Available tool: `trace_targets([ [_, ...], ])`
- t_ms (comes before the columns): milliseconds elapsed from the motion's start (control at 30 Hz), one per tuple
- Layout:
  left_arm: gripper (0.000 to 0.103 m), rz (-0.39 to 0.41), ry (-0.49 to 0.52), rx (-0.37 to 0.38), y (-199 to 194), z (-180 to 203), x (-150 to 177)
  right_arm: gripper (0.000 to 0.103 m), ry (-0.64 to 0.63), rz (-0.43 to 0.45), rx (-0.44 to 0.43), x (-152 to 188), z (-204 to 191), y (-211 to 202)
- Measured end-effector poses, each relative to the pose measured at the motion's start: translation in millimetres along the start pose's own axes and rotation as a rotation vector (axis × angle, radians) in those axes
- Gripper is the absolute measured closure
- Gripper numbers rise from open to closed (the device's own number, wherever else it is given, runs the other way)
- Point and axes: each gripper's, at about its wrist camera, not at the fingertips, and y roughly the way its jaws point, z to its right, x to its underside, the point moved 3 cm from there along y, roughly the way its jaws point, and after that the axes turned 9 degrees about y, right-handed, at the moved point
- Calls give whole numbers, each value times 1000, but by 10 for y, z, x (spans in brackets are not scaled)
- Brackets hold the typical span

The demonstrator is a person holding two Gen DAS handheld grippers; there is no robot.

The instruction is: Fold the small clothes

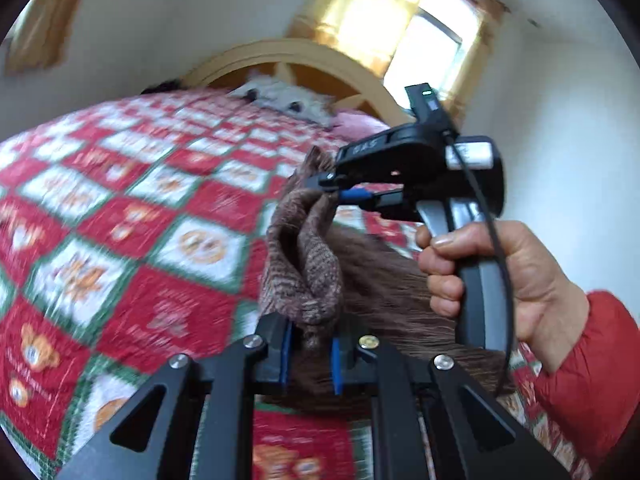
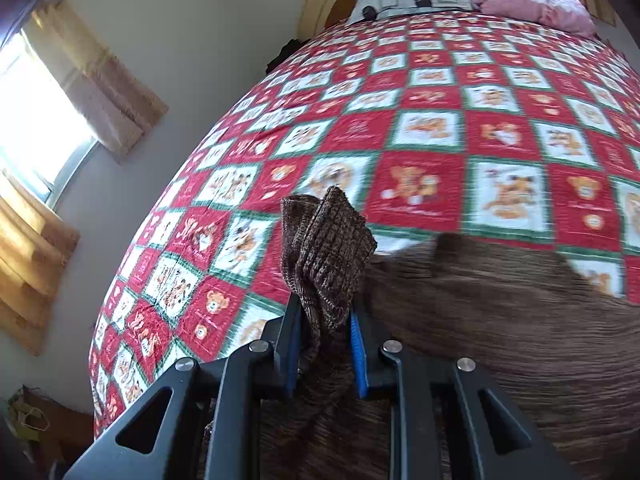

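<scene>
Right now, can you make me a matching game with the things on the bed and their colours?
Things:
1. knitted garment
2. quilt
3. pillow by the headboard
4. headboard

Colours:
a. pink
b. red, white and green squares
c. yellowish wood
d. brown

Pairs: 1-d, 2-b, 3-a, 4-c

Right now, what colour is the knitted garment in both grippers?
Mottled brown knitted garment, clearest in the right wrist view.
</scene>
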Motion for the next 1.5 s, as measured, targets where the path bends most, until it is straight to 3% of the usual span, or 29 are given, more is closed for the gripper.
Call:
trace_targets([
  [267, 89, 18, 263, 155, 173, 1005, -101, 82, 48, 62, 3, -146, 735, -697],
  [533, 89, -54, 365, 255, 521, 1595, 38, 82, 93, 95, 16, -46, 1527, -1104],
  [933, 89, -172, 410, 267, 715, 1961, 306, 82, 195, 108, -25, 185, 2210, -1156],
  [1133, 87, -251, 411, 229, 817, 2004, 394, 82, 227, 108, -42, 264, 2362, -1102],
  [1500, 86, -287, 415, 213, 952, 2033, 424, 82, 247, 116, -61, 330, 2473, -1081],
])
